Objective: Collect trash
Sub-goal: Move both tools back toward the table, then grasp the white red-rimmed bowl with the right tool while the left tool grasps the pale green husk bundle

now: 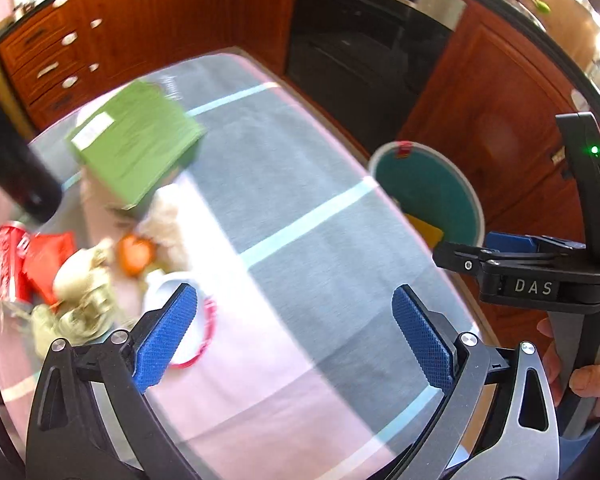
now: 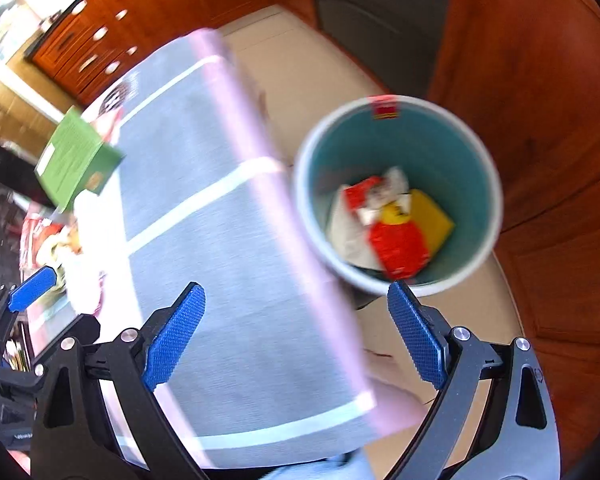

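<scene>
My left gripper (image 1: pixel 296 336) is open and empty above the grey and pink tablecloth (image 1: pixel 300 200). To its left lies a trash pile: a red cola can (image 1: pixel 6 264), a red wrapper (image 1: pixel 46 258), crumpled paper (image 1: pixel 80 292), an orange scrap (image 1: pixel 134 254) and a white cup with a red rim (image 1: pixel 192 320). A green box (image 1: pixel 136 144) stands behind them. My right gripper (image 2: pixel 296 336) is open and empty, above the table edge beside a teal bin (image 2: pixel 398 196). The bin holds red, yellow and white wrappers (image 2: pixel 396 236). The right gripper also shows in the left wrist view (image 1: pixel 512 256).
The bin (image 1: pixel 428 188) stands on the floor off the table's right edge. Wooden cabinets (image 1: pixel 120 32) and a dark oven (image 1: pixel 364 52) stand behind. A dark bottle (image 1: pixel 12 168) stands at the table's left. The green box (image 2: pixel 76 160) shows in the right wrist view.
</scene>
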Available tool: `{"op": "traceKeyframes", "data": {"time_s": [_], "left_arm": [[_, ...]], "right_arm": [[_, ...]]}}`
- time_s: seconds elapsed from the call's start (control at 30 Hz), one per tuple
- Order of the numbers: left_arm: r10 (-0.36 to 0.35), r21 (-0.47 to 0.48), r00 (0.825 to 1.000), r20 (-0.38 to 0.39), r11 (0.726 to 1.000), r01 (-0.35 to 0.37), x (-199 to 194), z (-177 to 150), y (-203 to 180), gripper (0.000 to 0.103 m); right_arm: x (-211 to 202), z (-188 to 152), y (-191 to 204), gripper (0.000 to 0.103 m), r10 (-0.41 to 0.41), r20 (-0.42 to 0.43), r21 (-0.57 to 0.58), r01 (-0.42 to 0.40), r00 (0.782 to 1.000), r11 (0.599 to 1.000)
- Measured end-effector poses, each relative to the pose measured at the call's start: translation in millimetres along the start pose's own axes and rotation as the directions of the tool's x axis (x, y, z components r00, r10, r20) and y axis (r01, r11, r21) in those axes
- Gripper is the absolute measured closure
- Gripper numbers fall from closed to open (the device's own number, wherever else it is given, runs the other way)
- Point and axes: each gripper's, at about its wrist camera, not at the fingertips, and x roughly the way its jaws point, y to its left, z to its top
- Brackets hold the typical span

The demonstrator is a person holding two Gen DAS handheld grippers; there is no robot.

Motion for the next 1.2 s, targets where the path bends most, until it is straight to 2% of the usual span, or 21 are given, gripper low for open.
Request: {"op": "traceKeyframes", "data": {"time_s": [0.27,0.53,0.83,0.93,1.2], "left_arm": [[0.058,-0.133,0.998,0.037,0.99,-0.053,-32,-32,84,0.004],[0.082,-0.222,0.996,0.019,0.972,-0.076,-36,-60,144,0.004],[0.102,-0.227,0.995,0.016,0.969,-0.095,-35,-69,179,0.004],[0.099,-0.24,0.995,0.012,0.966,-0.093,-32,-70,192,0.004],[0.082,-0.244,0.997,-0.01,0.966,-0.082,-24,-70,202,0.004]], "right_arm": [[4,-10,87,0.014,0.032,-0.034,-0.123,-0.036,0.999,0.992],[19,-20,154,0.014,0.056,-0.082,-0.195,-0.071,0.995,0.978],[55,-22,191,0.014,0.146,-0.145,-0.135,-0.166,0.979,0.977],[65,-22,201,0.015,0.155,-0.152,-0.134,-0.176,0.976,0.975],[86,-18,223,0.034,0.127,-0.14,-0.181,-0.152,0.982,0.972]]}}
